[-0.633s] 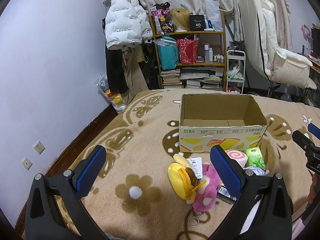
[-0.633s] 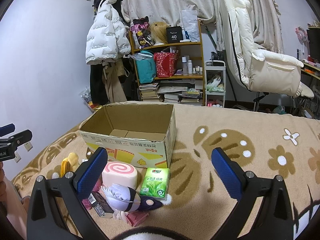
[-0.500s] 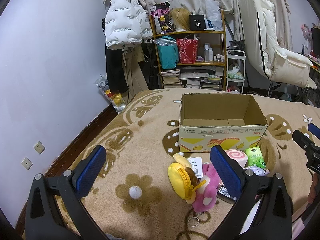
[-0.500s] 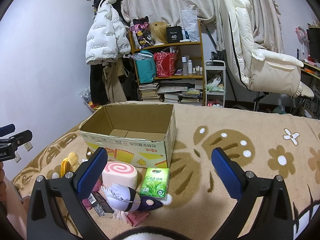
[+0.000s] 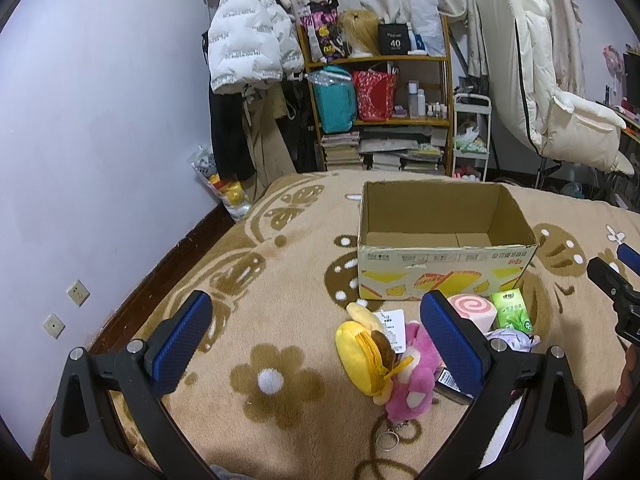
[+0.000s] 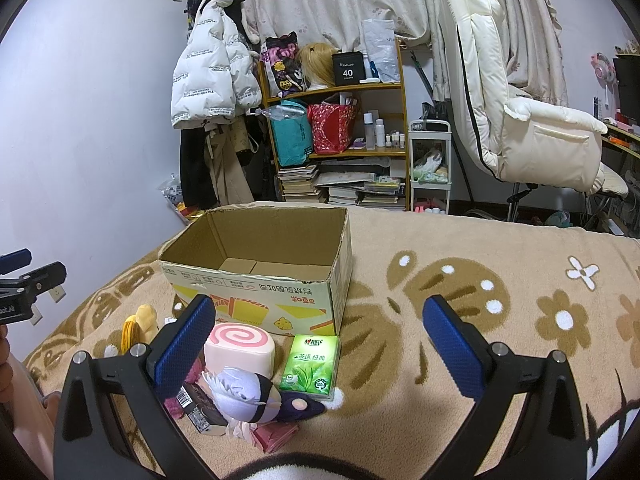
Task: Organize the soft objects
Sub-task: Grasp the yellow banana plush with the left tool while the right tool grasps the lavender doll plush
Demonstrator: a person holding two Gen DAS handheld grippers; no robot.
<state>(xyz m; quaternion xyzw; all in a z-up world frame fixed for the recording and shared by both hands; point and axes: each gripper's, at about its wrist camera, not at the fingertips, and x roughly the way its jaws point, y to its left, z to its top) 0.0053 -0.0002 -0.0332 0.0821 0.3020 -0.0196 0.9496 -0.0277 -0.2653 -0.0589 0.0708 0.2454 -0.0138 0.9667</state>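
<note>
Left tool (image 5: 316, 336) – wide, empty | right tool (image 6: 320, 338) – wide, empty | yellow plush (image 5: 358, 350) – likely light, squashy; grip mid-body | box (image 5: 444, 258) empty

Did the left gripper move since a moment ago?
No. The left gripper frames the cardboard box and yellow plush just as before.

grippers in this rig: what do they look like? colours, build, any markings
Both match: the left gripper and right gripper each have two matte black Y-shaped frames with triangular cut-outs and silver bolt heads. Each finger carries a blue pad with a fine mesh texture. In the right wrist view, the left gripper's side shows white lettering, cut off and unreadable. No cables are visible.
</note>
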